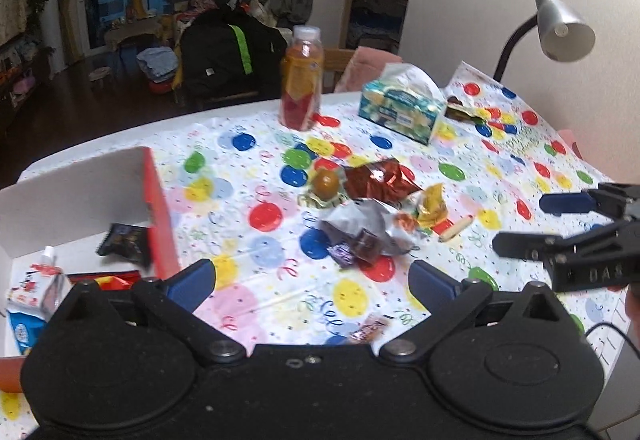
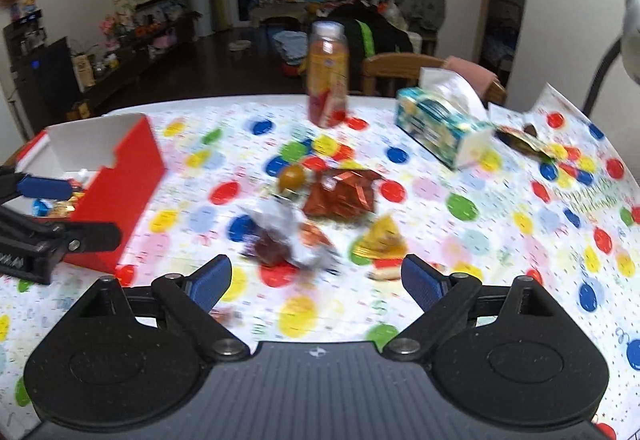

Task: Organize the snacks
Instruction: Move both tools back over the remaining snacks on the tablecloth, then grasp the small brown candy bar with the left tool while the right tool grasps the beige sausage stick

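Note:
A pile of snacks lies mid-table: a red foil bag [image 1: 376, 180] [image 2: 344, 192], a brown round sweet [image 1: 325, 184] [image 2: 292, 176], a crumpled silver wrapper [image 1: 360, 216] [image 2: 288, 228], a yellow packet [image 1: 432, 204] [image 2: 380, 240] and a biscuit stick [image 1: 456, 228]. A red box [image 1: 154, 200] [image 2: 128, 176] with a white inside stands left of the pile and holds a dark packet [image 1: 124, 240] and a white pouch [image 1: 40, 280]. My left gripper [image 1: 312, 280] [image 2: 94, 212] is open at the box's near corner. My right gripper [image 2: 318, 280] [image 1: 518, 221] is open and empty, just short of the pile.
A juice bottle [image 1: 302, 80] [image 2: 328, 80] stands at the far edge, with a tissue box [image 1: 400, 112] [image 2: 440, 128] to its right. A desk lamp [image 1: 560, 24] leans over the right side. A small wrapped candy [image 1: 366, 328] lies close in front. A balloon-print cloth [image 1: 256, 168] covers the table.

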Available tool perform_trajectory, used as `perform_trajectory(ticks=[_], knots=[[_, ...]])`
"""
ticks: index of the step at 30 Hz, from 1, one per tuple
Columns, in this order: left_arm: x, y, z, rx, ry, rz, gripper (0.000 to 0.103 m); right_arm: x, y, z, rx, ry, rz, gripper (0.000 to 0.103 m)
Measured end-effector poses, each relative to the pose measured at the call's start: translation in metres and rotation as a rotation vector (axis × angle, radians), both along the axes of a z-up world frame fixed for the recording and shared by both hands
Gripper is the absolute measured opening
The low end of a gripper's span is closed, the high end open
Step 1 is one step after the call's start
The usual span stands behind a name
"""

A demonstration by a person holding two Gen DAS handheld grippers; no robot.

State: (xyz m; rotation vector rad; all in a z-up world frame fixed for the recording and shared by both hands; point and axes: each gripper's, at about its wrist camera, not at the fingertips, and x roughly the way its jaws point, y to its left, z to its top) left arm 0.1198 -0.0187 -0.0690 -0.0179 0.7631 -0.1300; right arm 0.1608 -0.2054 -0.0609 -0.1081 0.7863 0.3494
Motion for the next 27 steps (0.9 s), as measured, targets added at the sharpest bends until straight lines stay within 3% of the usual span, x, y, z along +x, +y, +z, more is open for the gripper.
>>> perform_trajectory(ticks=[10, 16, 18, 24, 27], knots=[[0.014, -0.029, -0.032, 0.025, 0.038, -0.053, 0.1, 0.046, -0.048, -0.038, 0.002, 0.095, -0.148, 0.092], [0.019, -0.042, -0.053, 0.05, 0.093, -0.103, 0.088, 0.073, -0.059, -0.061, -0.002, 0.156, -0.241, 0.091], [0.022, -0.044, -0.059, 0.053, 0.107, -0.111, 0.087, 0.084, -0.061, -0.068, -0.002, 0.179, -0.272, 0.081], [0.029, -0.049, -0.075, 0.056, 0.147, -0.162, 0.079, 0.11, -0.059, -0.088, 0.026, 0.263, -0.356, 0.063], [0.034, -0.053, -0.083, 0.06, 0.181, -0.186, 0.068, 0.12, -0.057, -0.094, 0.045, 0.296, -0.391, 0.053]])
